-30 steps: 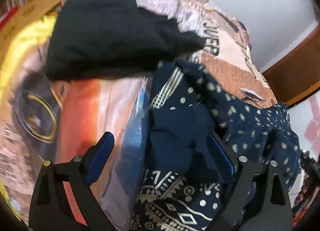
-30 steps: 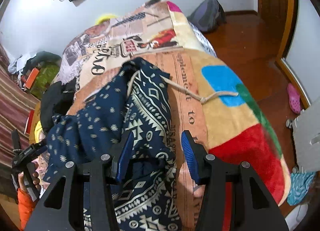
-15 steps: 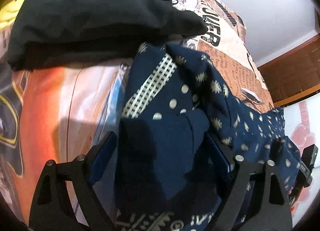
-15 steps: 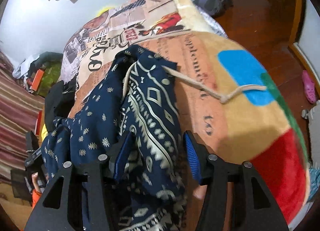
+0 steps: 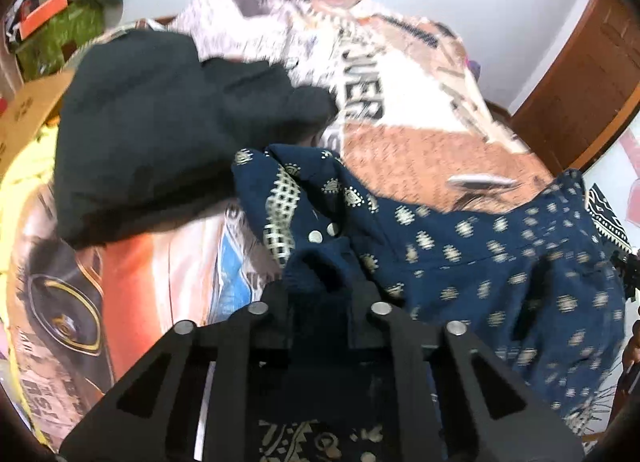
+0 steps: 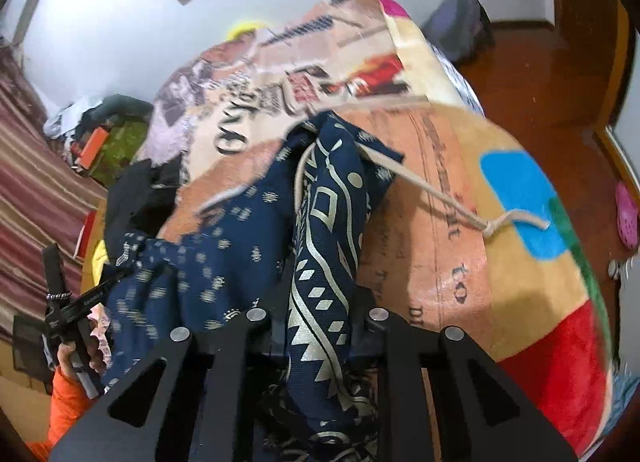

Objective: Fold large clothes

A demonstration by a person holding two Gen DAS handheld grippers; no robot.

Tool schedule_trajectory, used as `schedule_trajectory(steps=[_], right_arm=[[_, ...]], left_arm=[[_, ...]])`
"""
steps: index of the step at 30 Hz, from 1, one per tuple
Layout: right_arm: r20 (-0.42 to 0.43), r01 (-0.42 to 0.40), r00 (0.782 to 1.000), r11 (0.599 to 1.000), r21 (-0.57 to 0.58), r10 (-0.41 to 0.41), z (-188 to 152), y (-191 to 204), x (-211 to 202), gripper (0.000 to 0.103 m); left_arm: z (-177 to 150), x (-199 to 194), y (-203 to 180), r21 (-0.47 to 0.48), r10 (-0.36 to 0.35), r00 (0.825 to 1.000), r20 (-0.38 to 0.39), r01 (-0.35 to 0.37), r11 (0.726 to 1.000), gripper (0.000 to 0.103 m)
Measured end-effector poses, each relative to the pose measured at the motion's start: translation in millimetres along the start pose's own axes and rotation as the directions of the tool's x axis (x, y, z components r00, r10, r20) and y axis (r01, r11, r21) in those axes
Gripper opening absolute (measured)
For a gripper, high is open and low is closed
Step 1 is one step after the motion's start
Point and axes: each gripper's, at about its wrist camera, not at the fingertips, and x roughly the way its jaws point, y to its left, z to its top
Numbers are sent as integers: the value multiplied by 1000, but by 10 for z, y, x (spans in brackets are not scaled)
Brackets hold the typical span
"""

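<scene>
Gripping the navy patterned garment point(image 5: 500, 262) at two separate spots, both grippers look clamped down, fingers drawn close together with cloth bunched between them.

Left gripper point(image 5: 320, 302): fingers pinch a plain navy fold near the button placket. Two silver snaps and a strip of cream lattice trim sit just beyond the grip. Right gripper point(image 6: 320, 326): fingers clench the thick band with the large cream geometric print, which runs forward as a rolled tube.

Likely reason for the split hold: two grasp points let the person lift and spread the piece before laying a fold. Judgement only, but the fold itself looks not yet started; the cloth is still twisted and heaped.

Garment state: lying on the bed, partly raised at both grips, slack between. Small cream motifs on the main body, bold border print at one edge. Motion blur in both views. A beige drawstring point(image 6: 440, 197) trails out of it to a knot lying on the bedspread point(image 6: 500, 282), well clear of both grips; it could snag or end up trapped inside a fold.

Farther out: black garment point(image 5: 160, 133) heaped on the bed just beyond the navy one, touching or nearly so. Past that, cardboard box point(image 5: 24, 121) at the left bed edge, then white wall.
</scene>
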Motion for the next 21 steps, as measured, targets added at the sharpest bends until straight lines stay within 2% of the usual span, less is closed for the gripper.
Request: schedule_trajectory(steps=[4, 8, 13, 19, 21], right_arm=[[53, -16, 998, 999, -50, 19, 75, 246, -220, 14], [117, -38, 992, 994, -100, 50, 172, 524, -441, 13], [209, -56, 974, 983, -172, 92, 387, 861, -717, 13], [294, -55, 949, 976, -211, 117, 761, 1081, -815, 13], [318, -46, 941, 976, -215, 114, 922, 1117, -780, 13]], left_arm=[[124, -444, -71, -18, -70, 993, 94, 72, 997, 14], [243, -897, -240, 40, -96, 977, 193, 89, 995, 14], [476, -1380, -335, 95, -119, 945, 304, 94, 991, 13], [876, -1690, -239, 79, -159, 908, 388, 140, 987, 13], [989, -1737, -204, 86, -154, 896, 416, 130, 988, 13]])
